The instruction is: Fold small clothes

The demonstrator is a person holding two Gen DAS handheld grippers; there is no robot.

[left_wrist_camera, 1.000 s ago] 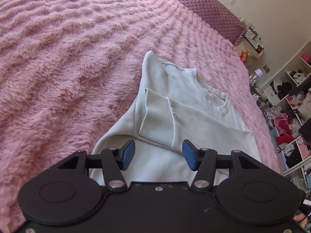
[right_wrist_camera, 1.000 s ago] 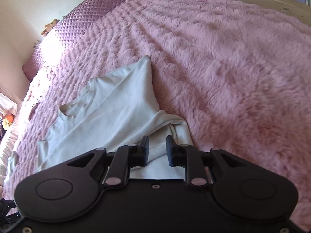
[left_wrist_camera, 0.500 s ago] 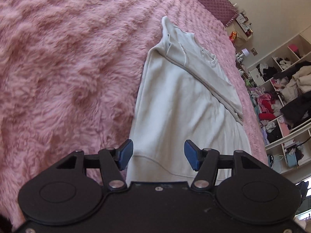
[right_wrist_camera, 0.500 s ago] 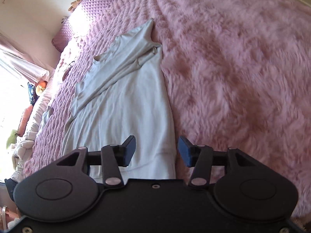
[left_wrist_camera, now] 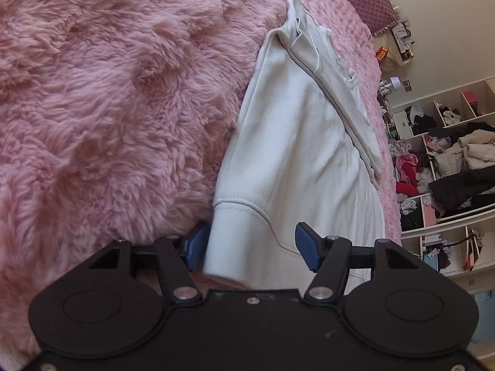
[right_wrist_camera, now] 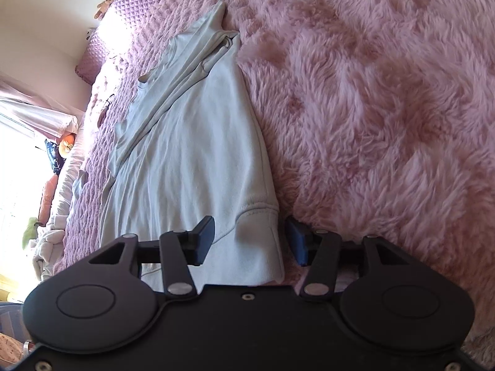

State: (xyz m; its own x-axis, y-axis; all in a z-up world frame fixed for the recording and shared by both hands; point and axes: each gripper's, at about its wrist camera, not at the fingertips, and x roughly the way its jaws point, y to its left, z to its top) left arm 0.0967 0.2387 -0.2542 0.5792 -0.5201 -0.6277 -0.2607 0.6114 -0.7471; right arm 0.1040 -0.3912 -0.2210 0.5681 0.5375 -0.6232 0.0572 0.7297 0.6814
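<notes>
Fluffy pink bedspread [left_wrist_camera: 108,99] under me, filling most of both my views. Quilted purple headboard [right_wrist_camera: 123,9] at far end, cream wall [right_wrist_camera: 46,15] behind it. Bright window [right_wrist_camera: 18,160] with pale curtain [right_wrist_camera: 37,114] far left, sunlight washing that side. Open white shelves [left_wrist_camera: 448,160] far right, crammed with heaped clothes. Cluttered nightstand [left_wrist_camera: 399,40] beside headboard on that side
</notes>
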